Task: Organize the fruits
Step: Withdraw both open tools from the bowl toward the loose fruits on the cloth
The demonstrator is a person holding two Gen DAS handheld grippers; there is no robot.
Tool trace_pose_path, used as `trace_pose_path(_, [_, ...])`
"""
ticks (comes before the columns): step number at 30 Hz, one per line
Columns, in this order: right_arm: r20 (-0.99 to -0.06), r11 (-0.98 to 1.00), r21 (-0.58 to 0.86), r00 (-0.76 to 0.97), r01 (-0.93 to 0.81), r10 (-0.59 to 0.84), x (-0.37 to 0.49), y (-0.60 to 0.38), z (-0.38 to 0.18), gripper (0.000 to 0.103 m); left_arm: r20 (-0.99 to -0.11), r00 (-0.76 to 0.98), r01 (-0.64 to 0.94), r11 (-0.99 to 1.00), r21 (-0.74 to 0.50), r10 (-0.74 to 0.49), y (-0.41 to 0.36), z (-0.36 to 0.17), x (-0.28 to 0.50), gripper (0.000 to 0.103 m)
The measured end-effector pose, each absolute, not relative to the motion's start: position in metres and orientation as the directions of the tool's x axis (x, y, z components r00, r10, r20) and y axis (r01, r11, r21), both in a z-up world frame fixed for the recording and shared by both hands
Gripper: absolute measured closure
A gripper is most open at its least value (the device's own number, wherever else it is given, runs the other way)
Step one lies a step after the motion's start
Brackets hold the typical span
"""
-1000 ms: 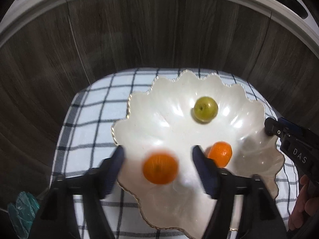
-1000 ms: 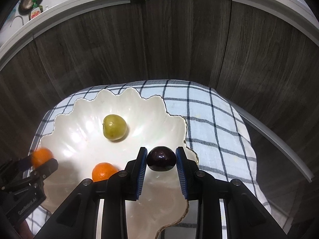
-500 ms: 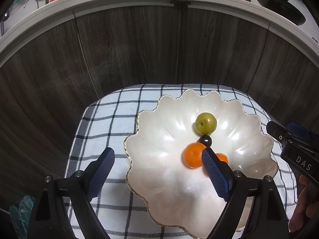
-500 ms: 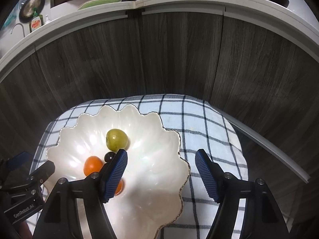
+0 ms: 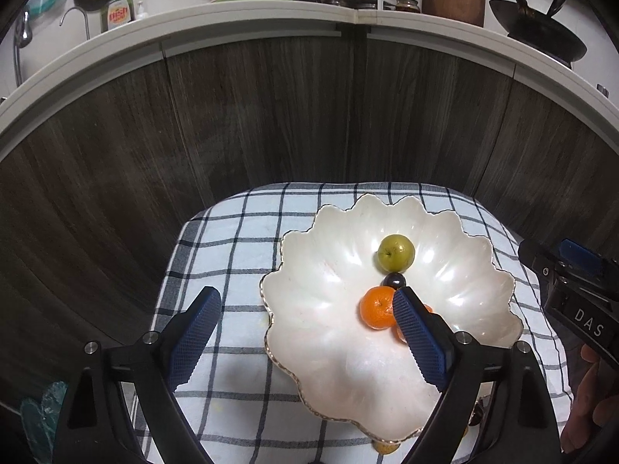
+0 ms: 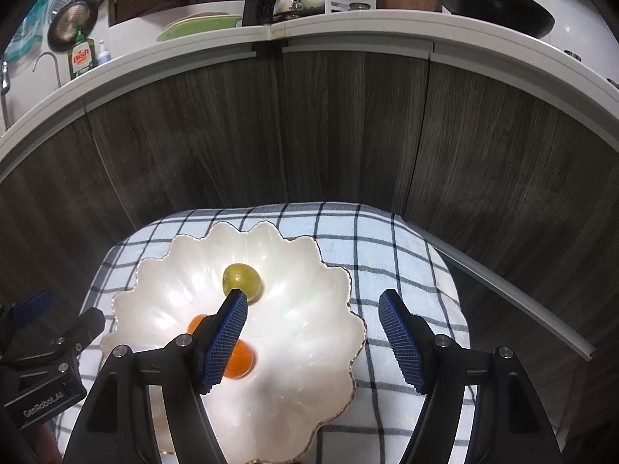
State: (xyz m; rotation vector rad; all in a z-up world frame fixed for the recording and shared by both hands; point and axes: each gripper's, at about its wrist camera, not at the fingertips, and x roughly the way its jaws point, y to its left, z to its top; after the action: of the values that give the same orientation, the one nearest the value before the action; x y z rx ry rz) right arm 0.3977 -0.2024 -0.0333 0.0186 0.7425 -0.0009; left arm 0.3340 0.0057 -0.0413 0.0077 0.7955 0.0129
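A white scalloped bowl [image 5: 329, 367] [image 6: 294, 371] with a gold rim sits on a checked cloth. In it lie a green fruit [image 5: 395, 252] [image 6: 241, 284], a small dark fruit [image 5: 394, 280] touching it, and an orange [image 5: 377, 307] [image 6: 240, 359]. A second orange [image 5: 400, 334] [image 6: 195, 323] is partly hidden behind a finger. My left gripper [image 5: 305, 301] hangs open above the bowl's left rim, with nothing between its pads. Above the bowl's right side my right gripper [image 6: 313, 297] also stands open and holds nothing. Its left finger hides the dark fruit in the right wrist view.
The checked cloth [image 5: 232, 251] covers a small surface in front of dark wood cabinet doors [image 5: 271, 116]. Above runs a white counter [image 6: 348, 27] with a wok, dish soap and crockery. A small yellowish fruit [image 5: 385, 447] peeks out under the bowl's near rim. A hand [image 5: 588, 406] shows at right.
Both grippers opened and rose away from the bowl. The left let go of an orange, the right of the dark fruit, which rolled against the green fruit.
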Motion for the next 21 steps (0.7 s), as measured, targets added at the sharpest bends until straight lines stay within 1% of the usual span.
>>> trace_pose_path(21, [-0.649, 0.999, 0.029, 0.761, 0.032, -0.005, 0.360, -0.206, -0.018, 0.032, -0.689, 0.725, 0.020, 1.000, 0.011, -0.007, 0.004, -0.027, 0.300, 0.012])
